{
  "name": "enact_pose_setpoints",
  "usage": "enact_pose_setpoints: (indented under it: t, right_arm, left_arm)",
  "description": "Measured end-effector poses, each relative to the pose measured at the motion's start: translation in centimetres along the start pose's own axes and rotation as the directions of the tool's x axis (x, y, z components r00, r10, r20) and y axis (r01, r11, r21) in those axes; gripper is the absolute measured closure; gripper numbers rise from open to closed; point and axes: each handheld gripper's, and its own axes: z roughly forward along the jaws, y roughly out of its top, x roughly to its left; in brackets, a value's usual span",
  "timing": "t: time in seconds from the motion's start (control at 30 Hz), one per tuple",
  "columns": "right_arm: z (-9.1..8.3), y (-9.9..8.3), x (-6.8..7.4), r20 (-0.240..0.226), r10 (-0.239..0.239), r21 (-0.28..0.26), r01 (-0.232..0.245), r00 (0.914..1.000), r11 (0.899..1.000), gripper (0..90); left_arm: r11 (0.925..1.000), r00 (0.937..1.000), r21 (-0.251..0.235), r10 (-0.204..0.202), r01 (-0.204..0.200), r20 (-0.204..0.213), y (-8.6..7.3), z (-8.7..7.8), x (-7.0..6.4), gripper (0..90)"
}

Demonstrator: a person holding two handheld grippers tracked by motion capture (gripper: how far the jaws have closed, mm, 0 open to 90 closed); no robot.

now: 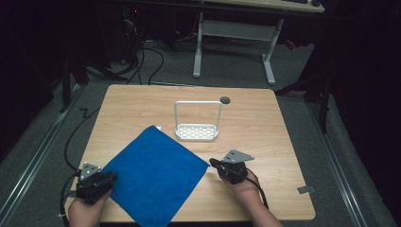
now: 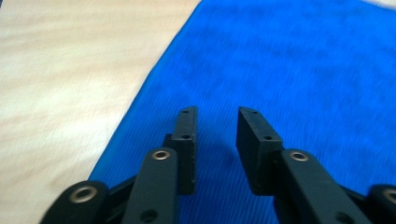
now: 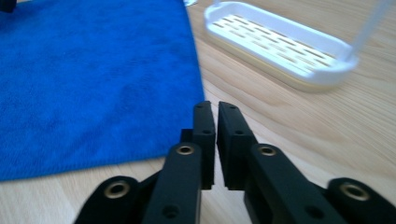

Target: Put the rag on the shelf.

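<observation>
High view first: a blue cloth (image 1: 153, 177) lies flat and fully spread on the near left part of the desk (image 1: 265, 118), turned so that one corner points toward the far side and its near corner hangs over the front edge. The left tongs (image 1: 112, 176) sit at the cloth's left corner; in the left gripper view they stand partly open above the fabric, with a clear gap between the two pads and nothing between them. The right tongs (image 1: 213, 163) point at the cloth's right corner, just short of it. In the right gripper view they are nearly closed, only a thin slit showing, and they hold nothing; bare wood lies under them and the cloth's edge runs just to their left.

By my reading the work on the cloth has hardly begun: no fold or crease shows, neither corner is gripped, and taking hold of both corners is what remains first.

Beyond the cloth stands a white slotted rack (image 1: 197, 132) with a tall wire handle, apart from the fabric. A small dark round disc (image 1: 225, 100) sits near the far edge. The desk is pale wood with rounded corners. Around it lies grey carpet with trailing black cables (image 1: 151, 61), a second desk's white legs (image 1: 269, 61) stand behind, and the room is dark.
</observation>
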Motion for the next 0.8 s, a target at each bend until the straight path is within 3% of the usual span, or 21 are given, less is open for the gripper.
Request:
enact_pose_setpoints:
  t: [0.1, 0.2, 0.4, 0.67, 0.8]
  right_arm:
    - [1.9, 0.5, 0.5, -0.032, -0.024, 0.047, 0.025, 0.9992, 0.999, 90.0]
    - [3.1, 0.8, 1.0, -0.044, -0.04, 0.081, 0.043, 0.9982, 0.996, 90.0]
    - [4.5, 0.8, 1.1, -0.042, -0.052, 0.135, 0.057, 0.9977, 0.989, 90.0]
    - [3.8, 0.2, 1.6, -0.05, -0.061, 0.151, 0.068, 0.9969, 0.986, 90.0]
    - [2.0, -1.2, 2.4, -0.078, -0.039, 0.141, 0.049, 0.9962, 0.989, 90.0]
  left_arm:
    - [0.9993, 0.9996, 0.035, -0.01, 0.01, -0.025, -1.1, -0.5, 0.4, 74.0]
    - [0.9993, 0.9993, 0.028, -0.023, 0.024, -0.03, -1.5, -0.8, 0.8, 75.8]
    - [0.9995, 0.9992, 0.03, -0.013, 0.015, -0.038, -1.7, -1.0, 0.8, 76.6]
    - [0.9991, 0.999, 0.041, -0.012, 0.014, -0.044, -1.2, -0.6, 1.0, 77.5]
    - [0.9983, 0.9979, 0.052, -0.023, 0.026, -0.061, 0.3, 0.8, 1.6, 78.8]
